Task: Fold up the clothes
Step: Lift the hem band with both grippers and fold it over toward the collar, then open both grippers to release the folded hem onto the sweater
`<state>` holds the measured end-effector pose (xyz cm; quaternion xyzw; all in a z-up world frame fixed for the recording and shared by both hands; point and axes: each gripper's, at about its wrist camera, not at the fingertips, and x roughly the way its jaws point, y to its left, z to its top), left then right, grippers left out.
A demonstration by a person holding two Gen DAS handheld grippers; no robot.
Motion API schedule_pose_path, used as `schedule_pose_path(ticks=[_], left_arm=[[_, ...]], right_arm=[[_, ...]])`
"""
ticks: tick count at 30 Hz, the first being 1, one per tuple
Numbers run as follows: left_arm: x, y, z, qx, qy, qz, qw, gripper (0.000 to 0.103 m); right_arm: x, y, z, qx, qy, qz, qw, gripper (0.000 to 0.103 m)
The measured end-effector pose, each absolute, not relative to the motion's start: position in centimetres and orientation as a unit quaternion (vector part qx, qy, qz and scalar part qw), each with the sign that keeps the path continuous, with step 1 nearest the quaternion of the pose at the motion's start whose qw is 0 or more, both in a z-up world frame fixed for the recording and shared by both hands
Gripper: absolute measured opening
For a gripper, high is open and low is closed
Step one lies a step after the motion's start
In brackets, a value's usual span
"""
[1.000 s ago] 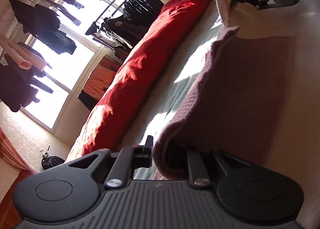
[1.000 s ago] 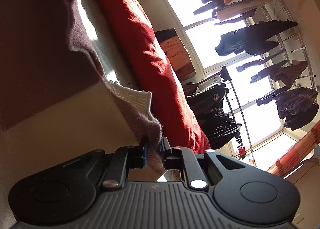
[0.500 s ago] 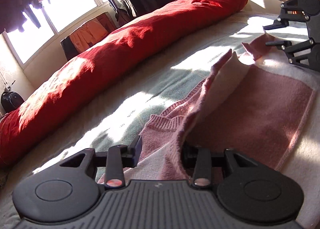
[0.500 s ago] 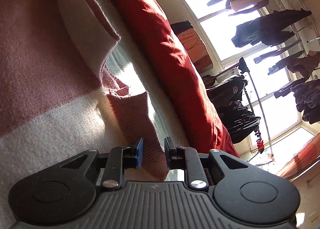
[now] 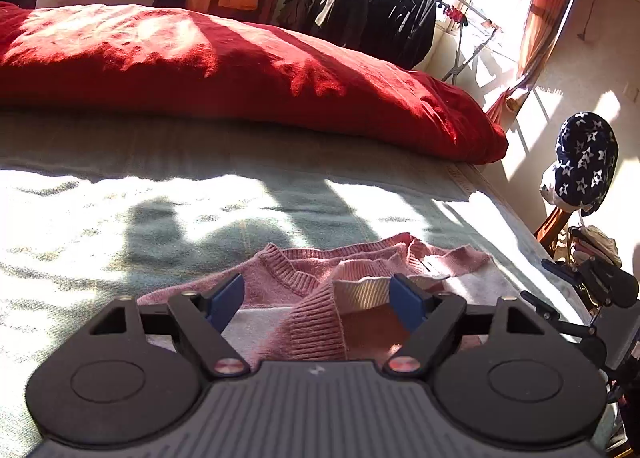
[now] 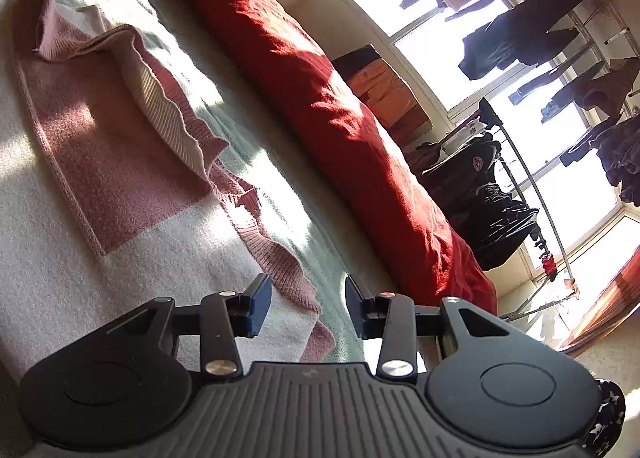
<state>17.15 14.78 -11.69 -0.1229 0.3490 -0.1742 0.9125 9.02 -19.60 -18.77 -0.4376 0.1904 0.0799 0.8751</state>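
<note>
Pink sweater point(image 5: 316, 322) fold laid; my left gripper point(image 5: 318, 300) and right gripper point(image 6: 308, 304) opening, nothing pinched; regrasp next.

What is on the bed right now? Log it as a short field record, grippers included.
surface: bed with pale green cover
garment: pink and white sweater, lying on the cover, partly folded, one edge rumpled
left gripper: jaws opening, pads clear of the knit, sweater below them
right gripper: jaws opening, nothing pinched, sweater hem beneath
behind sweater: long red duvet roll
background: dark clothes on a drying rack by the window
</note>
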Motion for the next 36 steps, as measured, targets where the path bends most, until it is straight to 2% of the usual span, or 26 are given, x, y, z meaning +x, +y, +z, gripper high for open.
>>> schedule_pose_path(ticks=[5, 10, 13, 15, 20, 27, 32, 36], left_arm=[[14.9, 14.4, -11.7, -0.072, 0.347, -0.185, 0.916, 0.081], [9.1, 11.2, -14.4, 0.212, 0.337, -0.160, 0.903, 0.083], [7.1, 10.5, -16.4, 0.302, 0.326, -0.169, 0.880, 0.083], [7.0, 10.0, -17.3, 0.327, 0.317, -0.159, 0.876, 0.083], [10.2, 9.8, -17.8, 0.288, 0.306, -0.123, 0.899, 0.083], [13.7, 14.7, -17.6, 0.123, 0.329, -0.045, 0.935, 0.083], [13.5, 18.2, -18.0, 0.066, 0.346, 0.001, 0.936, 0.083], [11.0, 17.7, -16.6, 0.041, 0.319, -0.051, 0.945, 0.083]], right_arm=[[7.5, -20.2, -18.5, -0.429, 0.196, 0.087, 0.877, 0.046], [6.0, -21.0, -19.3, -0.437, 0.205, 0.090, 0.871, 0.048], [5.6, -21.3, -19.8, -0.441, 0.209, 0.089, 0.868, 0.052], [5.2, -21.4, -20.2, -0.444, 0.212, 0.088, 0.866, 0.052], [5.3, -21.0, -20.5, -0.438, 0.215, 0.088, 0.868, 0.052], [5.9, -21.1, -20.4, -0.433, 0.219, 0.086, 0.870, 0.053], [6.2, -21.4, -20.7, -0.426, 0.227, 0.090, 0.871, 0.053], [6.6, -22.2, -20.6, -0.385, 0.247, 0.098, 0.884, 0.053]])
